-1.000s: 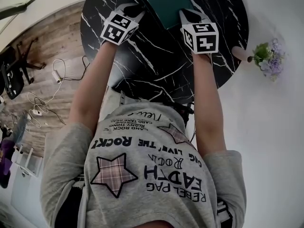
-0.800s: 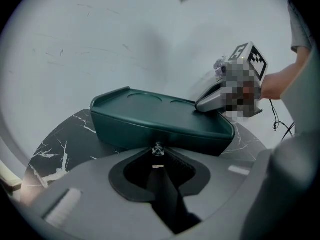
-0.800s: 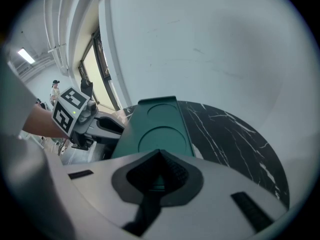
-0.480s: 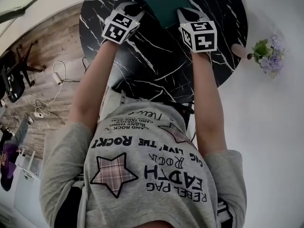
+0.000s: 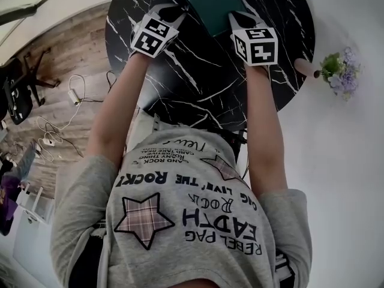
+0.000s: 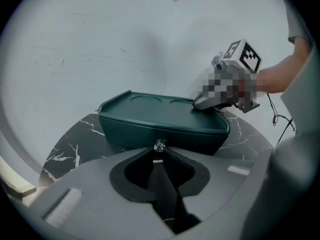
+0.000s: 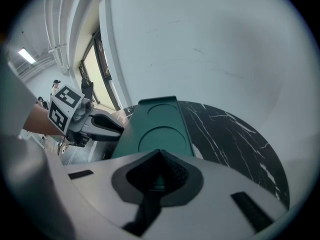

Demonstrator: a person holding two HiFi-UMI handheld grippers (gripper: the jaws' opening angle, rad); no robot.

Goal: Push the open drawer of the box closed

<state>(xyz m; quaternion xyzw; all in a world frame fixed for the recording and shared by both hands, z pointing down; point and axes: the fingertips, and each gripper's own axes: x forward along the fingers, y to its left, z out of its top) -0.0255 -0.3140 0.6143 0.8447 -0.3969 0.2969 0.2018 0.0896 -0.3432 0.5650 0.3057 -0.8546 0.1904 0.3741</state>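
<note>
Fingers point(image 6: 202, 104) against box point(image 6: 160, 120); marble table point(image 5: 204, 83), white wall point(image 6: 100, 44)

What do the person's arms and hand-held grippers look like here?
Left hand-held gripper and right hand-held gripper: grey bodies, dark inner lining, each bearing a white cube with black square markers. Arms bare below the short sleeves of a grey T-shirt printed with stars and lettering.

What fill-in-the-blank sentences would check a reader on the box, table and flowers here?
The box is dark ____.
The round table is black with ____ veins.
The box's top shows ____ round recesses.
In the head view, the flowers appear to the box's ____.
Missing words: green; white; two; right.
</note>
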